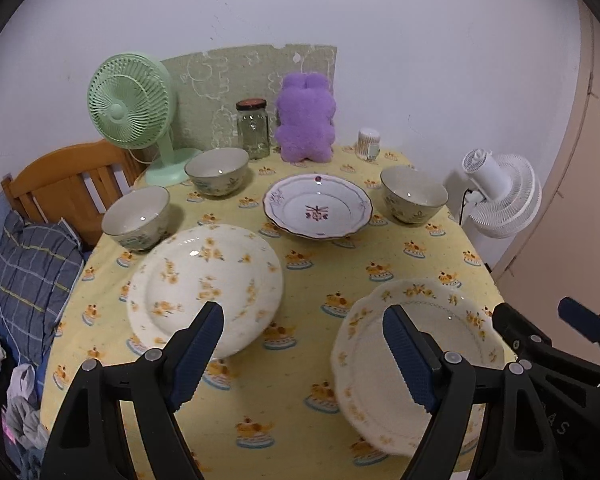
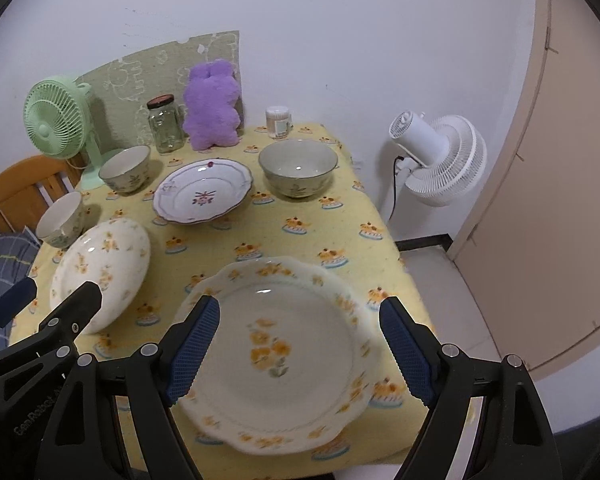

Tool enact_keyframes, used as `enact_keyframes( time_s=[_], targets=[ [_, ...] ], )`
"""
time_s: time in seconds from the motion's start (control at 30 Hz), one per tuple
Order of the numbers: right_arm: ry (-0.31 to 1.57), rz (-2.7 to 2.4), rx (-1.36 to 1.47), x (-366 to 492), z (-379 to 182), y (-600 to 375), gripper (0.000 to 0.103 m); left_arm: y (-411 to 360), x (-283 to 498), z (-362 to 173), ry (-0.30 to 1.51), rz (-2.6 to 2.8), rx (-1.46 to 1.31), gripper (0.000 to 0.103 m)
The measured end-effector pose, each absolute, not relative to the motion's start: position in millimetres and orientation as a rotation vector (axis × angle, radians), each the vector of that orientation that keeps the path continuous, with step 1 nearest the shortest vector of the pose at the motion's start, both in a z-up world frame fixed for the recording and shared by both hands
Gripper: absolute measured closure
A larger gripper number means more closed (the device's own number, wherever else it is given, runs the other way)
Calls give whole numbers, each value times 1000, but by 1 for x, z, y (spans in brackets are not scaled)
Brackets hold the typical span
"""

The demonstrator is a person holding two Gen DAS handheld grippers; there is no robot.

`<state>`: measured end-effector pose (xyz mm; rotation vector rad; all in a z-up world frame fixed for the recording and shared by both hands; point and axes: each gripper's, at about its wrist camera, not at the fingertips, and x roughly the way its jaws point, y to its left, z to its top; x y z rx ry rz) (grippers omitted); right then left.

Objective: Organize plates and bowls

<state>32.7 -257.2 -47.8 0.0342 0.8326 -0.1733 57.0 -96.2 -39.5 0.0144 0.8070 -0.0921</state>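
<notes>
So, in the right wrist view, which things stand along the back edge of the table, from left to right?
Green fan → glass jar → purple plush toy → small white container.

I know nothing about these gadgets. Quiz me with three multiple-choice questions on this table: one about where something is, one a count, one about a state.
1. Where does the purple plush toy stand?
A. At the table's far edge by the wall, beside the glass jar
B. Inside a bowl
C. On the floor

2. How many bowls are on the yellow tablecloth?
A. One
B. Three
C. Five

3. How does the right gripper stand?
A. Shut on a bowl
B. Open, holding nothing
C. Shut on the jar

Answers:
1 A: the toy sits at the back next to the jar.
2 B: a left bowl, a back-left bowl and a right bowl show.
3 B: its blue pads stand wide apart over the yellow-flowered plate, gripping nothing.
</notes>
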Motion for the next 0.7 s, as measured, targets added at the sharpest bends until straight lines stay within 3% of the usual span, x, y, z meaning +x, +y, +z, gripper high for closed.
enact_keyframes(
  time_s=[0.3,0.5,0.7],
  targets=[
    [898,-140,10,61,-83,-307,19,-148,79,-82,915,-48,11,20],
    [981,-66,6,80,-120,-319,28,-168,89,-121,1021,13,26,28],
    [1069,-36,14,93,-151,-325,30,-175,93,-148,1092,54,30,30]
  ],
)
